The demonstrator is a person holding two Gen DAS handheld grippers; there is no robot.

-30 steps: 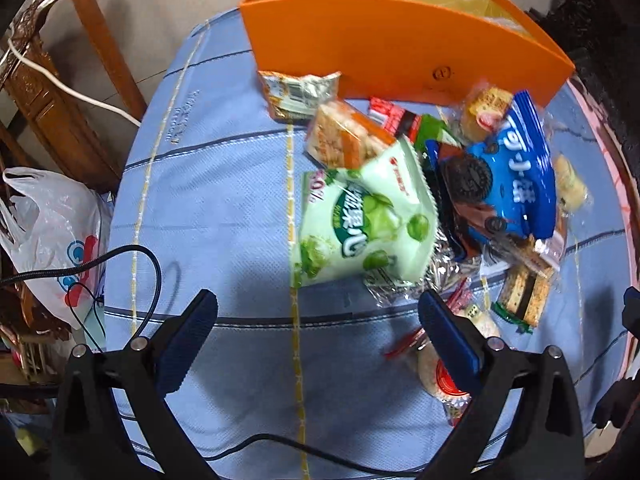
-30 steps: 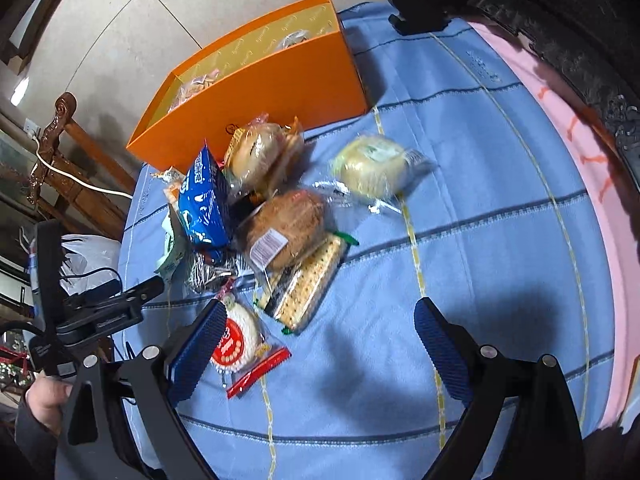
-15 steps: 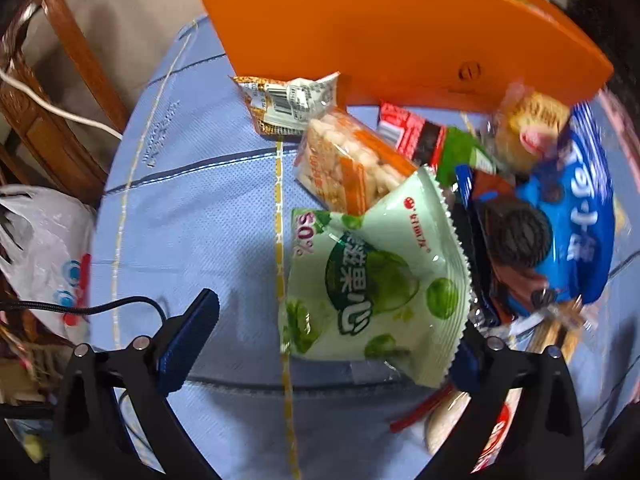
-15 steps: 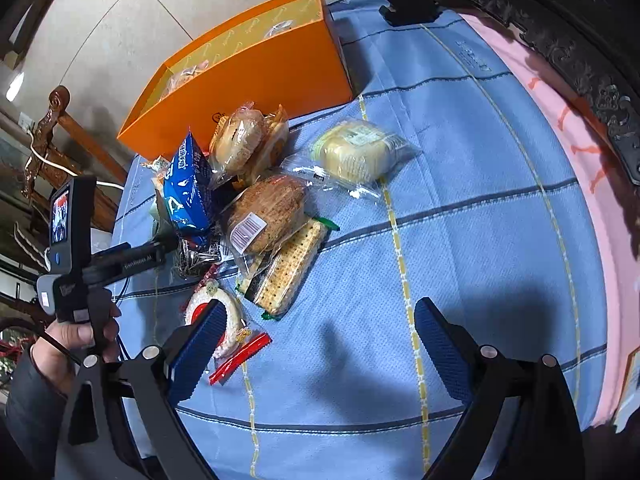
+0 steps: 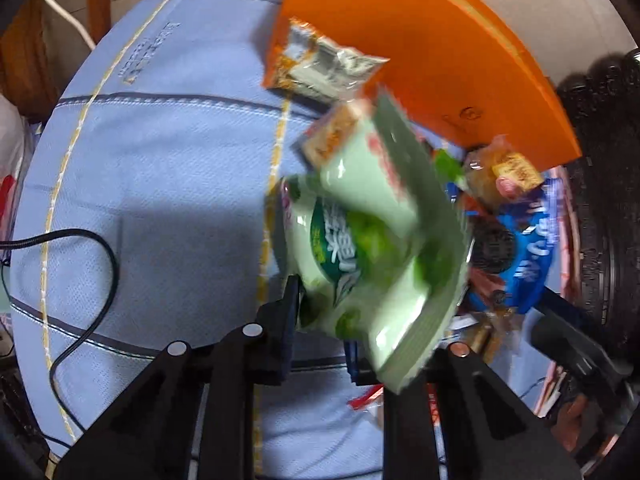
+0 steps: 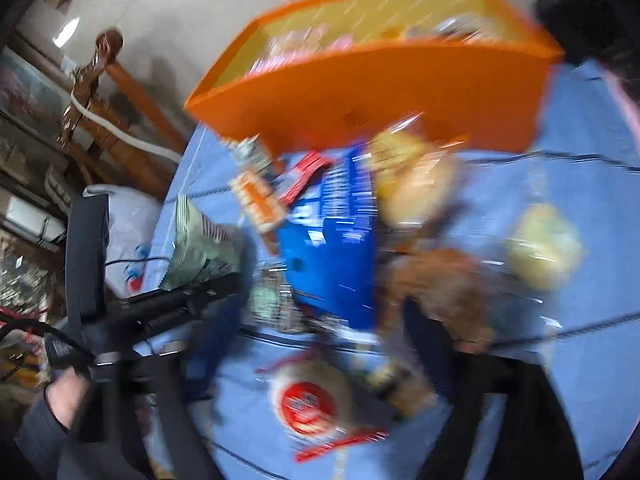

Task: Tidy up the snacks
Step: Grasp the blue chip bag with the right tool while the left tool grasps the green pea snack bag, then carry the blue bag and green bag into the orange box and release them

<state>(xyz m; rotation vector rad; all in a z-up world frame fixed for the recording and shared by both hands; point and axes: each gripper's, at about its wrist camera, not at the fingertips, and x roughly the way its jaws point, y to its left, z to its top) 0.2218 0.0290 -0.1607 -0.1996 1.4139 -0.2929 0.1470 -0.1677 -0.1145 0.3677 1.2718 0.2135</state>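
I am looking down on a round table under a pale blue quilted cloth (image 5: 160, 168) with a black cable (image 5: 92, 280) looping over its left side. Past that, my left gripper (image 5: 320, 312) is pinching the lower edge of a pale green foil snack bag printed with green peas (image 5: 372, 248); its jaws have just been closing and are now clamped on the bag, which is tilting up off the cloth. Behind it a small silver and orange sachet (image 5: 320, 64) is leaning against the tall orange cardboard box (image 5: 440, 60) at the far edge of the table. To the right a glossy blue cookie packet (image 5: 520, 248) is lying in the pile.

In the badly blurred right wrist view, my right gripper (image 6: 312, 328) is hovering over the blue packet (image 6: 332, 248). Its jaws have just been closing, but I cannot tell whether they are touching anything. A round red-labelled wrapped bun (image 6: 308, 400) is lying nearest the camera.
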